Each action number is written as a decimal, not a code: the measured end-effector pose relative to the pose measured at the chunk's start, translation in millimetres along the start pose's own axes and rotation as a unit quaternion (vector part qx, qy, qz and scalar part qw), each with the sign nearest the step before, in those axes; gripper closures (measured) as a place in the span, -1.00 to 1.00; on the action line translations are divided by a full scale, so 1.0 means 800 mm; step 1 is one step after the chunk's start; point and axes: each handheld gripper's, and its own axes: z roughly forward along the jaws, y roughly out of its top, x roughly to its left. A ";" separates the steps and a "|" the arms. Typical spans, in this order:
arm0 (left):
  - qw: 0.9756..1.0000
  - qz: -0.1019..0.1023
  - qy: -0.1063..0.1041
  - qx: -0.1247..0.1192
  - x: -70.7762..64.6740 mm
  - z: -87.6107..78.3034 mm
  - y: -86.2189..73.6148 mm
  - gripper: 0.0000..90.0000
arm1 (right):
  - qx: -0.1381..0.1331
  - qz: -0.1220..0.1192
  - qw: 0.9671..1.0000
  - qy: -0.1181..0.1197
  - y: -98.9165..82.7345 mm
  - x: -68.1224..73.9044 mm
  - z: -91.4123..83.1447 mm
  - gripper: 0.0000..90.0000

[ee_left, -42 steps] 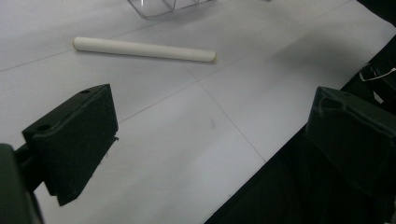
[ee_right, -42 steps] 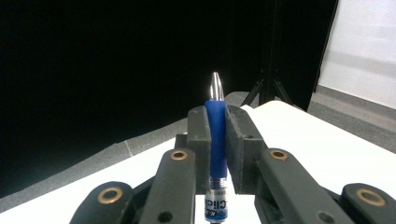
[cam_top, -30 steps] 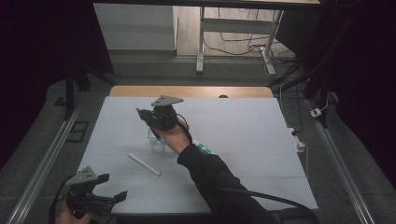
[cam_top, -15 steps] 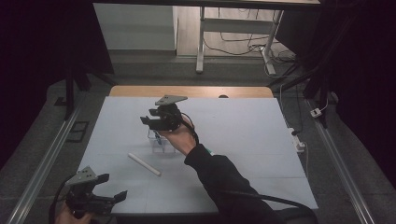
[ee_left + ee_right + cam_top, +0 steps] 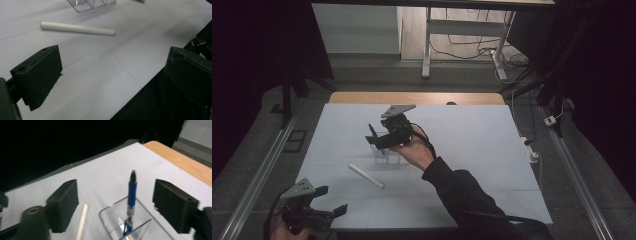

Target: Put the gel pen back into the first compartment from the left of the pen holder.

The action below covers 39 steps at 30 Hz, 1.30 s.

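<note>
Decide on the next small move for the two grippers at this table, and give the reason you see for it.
Probably the left gripper, open near the table's front edge, should reach for the white pen lying flat. The blue pen already stands in the clear holder, and the right gripper has just been opening, nothing pressed between its jaws.

Your right gripper is held out at mid-bench on an extended arm, jaws wide apart and just been opening, nothing pinched between them. Your left gripper sits low at the near-left corner, jaws open and empty.
</note>
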 end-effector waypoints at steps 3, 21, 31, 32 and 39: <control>1.000 0.000 0.001 0.000 0.000 -0.001 0.000 -0.97 | 0.012 -0.006 1.000 0.004 -0.002 0.005 -0.004 -0.70; 1.000 0.002 0.000 0.001 0.000 -0.001 0.000 -0.97 | 0.061 -0.040 0.997 0.023 -0.020 0.032 -0.019 -1.00; 1.000 0.001 -0.002 0.002 0.000 0.000 0.000 -0.97 | 0.085 -0.048 0.995 0.024 -0.040 0.044 -0.014 -1.00; 1.000 0.001 -0.002 0.002 0.000 0.000 0.000 -0.97 | 0.088 -0.048 0.995 0.024 -0.041 0.045 -0.013 -1.00; 1.000 0.002 -0.002 0.003 0.000 0.001 0.000 -0.97 | 0.097 -0.042 0.994 0.037 -0.052 0.054 -0.008 -1.00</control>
